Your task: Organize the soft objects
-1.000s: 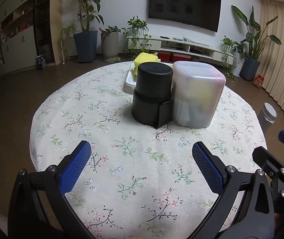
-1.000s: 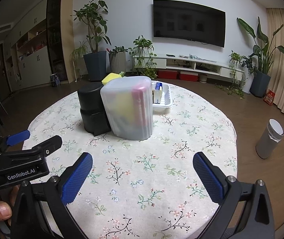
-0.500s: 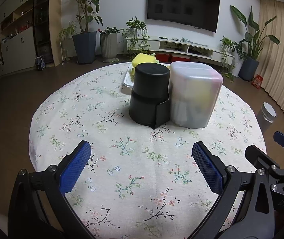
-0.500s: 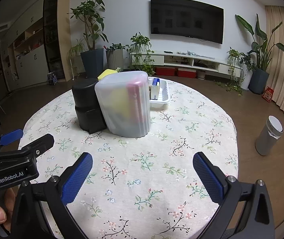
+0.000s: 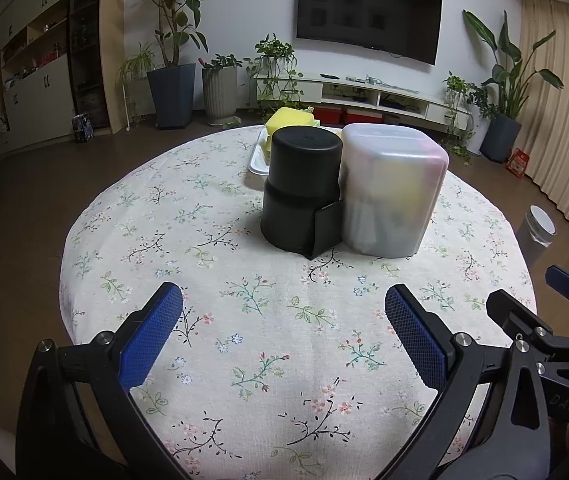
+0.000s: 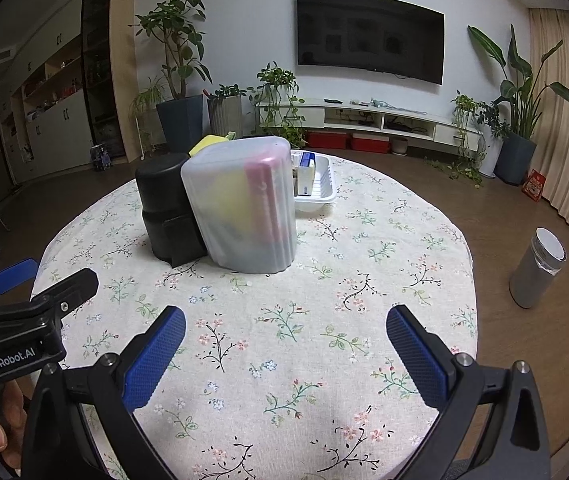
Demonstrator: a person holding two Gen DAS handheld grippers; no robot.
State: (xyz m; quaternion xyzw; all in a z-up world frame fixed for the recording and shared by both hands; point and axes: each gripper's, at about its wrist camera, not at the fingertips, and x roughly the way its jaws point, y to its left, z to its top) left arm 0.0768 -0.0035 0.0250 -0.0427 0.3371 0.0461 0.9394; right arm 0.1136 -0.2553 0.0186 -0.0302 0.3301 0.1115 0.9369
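A frosted translucent container (image 5: 392,196) stands upside down on the round floral table (image 5: 244,320), with yellow and pink soft things blurred inside; it also shows in the right wrist view (image 6: 244,204). A black cylindrical container (image 5: 302,188) touches its left side. Behind them a white tray (image 6: 320,192) holds a yellow sponge (image 5: 290,118) and a blue-white item (image 6: 306,170). My left gripper (image 5: 284,332) is open and empty over the near table. My right gripper (image 6: 284,352) is open and empty, beside it on the right.
A grey bin (image 6: 538,268) stands on the floor right of the table. Potted plants (image 5: 172,80), a low TV console (image 5: 364,96) and a wall TV (image 5: 368,28) are at the back. Cabinets (image 5: 32,92) line the left wall.
Both grippers have drawn back slightly from the containers, which look a little smaller and farther now. Both jaws stay open.
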